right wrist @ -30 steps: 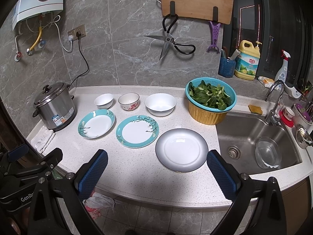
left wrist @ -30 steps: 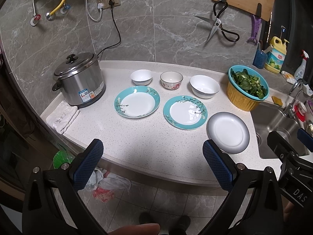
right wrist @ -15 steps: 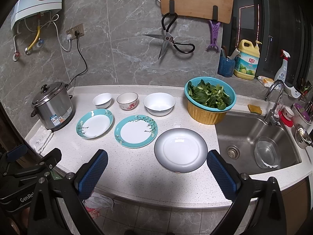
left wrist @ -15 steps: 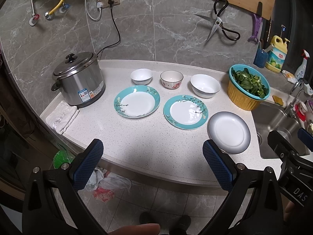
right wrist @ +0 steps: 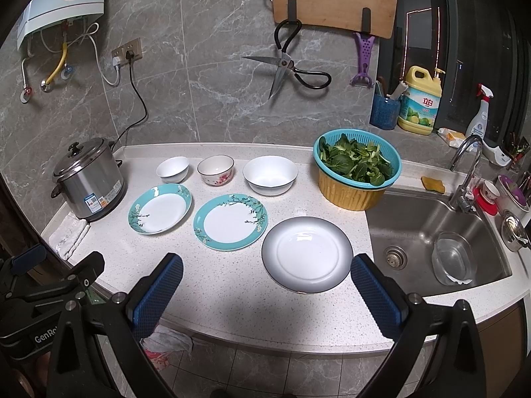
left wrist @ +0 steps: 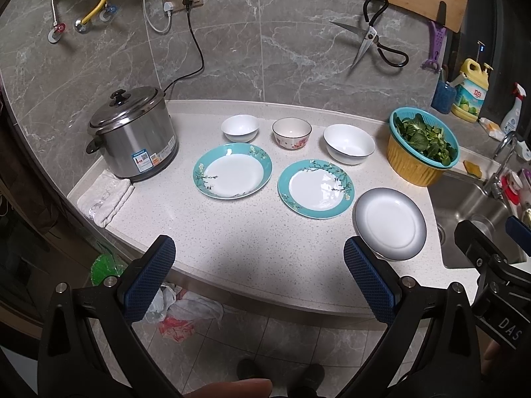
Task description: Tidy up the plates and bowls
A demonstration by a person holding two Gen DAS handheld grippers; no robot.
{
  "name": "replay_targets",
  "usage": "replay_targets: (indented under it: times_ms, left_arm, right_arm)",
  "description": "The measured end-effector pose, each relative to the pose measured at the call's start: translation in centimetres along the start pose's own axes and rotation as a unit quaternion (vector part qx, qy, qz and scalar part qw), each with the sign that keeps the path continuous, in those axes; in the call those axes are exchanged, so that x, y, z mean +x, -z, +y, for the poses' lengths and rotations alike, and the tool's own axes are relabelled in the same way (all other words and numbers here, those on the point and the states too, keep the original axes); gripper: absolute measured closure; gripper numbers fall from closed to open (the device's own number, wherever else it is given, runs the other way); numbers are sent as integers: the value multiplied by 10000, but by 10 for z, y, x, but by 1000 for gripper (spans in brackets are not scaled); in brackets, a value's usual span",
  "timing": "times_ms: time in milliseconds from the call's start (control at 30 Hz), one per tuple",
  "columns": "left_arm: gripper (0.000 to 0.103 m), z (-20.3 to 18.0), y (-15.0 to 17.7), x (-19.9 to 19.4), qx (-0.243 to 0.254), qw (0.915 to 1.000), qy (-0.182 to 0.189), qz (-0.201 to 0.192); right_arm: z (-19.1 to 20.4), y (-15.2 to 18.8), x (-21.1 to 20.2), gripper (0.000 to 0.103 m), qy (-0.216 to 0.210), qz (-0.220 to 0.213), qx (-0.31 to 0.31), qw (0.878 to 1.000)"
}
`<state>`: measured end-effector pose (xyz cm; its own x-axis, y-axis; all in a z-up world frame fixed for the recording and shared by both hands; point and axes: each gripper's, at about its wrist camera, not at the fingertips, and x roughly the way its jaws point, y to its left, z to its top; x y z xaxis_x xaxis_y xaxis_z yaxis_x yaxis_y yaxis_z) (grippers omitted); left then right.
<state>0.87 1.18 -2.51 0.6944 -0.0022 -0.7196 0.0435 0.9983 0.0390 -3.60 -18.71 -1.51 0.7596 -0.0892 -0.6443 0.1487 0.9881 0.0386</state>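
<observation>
Nothing has moved; both grippers' jaws gape empty before the plates, rice cooker [left wrist: 132,136] leftward.

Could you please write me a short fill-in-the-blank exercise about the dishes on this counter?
1. The number of bowls in the back row is ___.
2. The grey-rimmed plate lies nearest the ___.
3. The bowl with pink flowers sits in the ___ of the bowl row.
4. The jaws of the left gripper and the right gripper are both ___.

Missing words: three; sink; middle; open
</observation>
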Motion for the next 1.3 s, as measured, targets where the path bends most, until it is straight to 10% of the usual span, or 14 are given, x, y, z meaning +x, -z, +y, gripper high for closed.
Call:
replay_targets:
  times_ms: [967,1300]
  left_arm:
    - [0,5,4,20,92,9998,26,194]
    - [1,29,37,101,265,9886,748,1278]
  right_arm:
    - [-1,10,18,0,59,147,71,9998]
    - [-24,44,63,0,-222,960,764,9922]
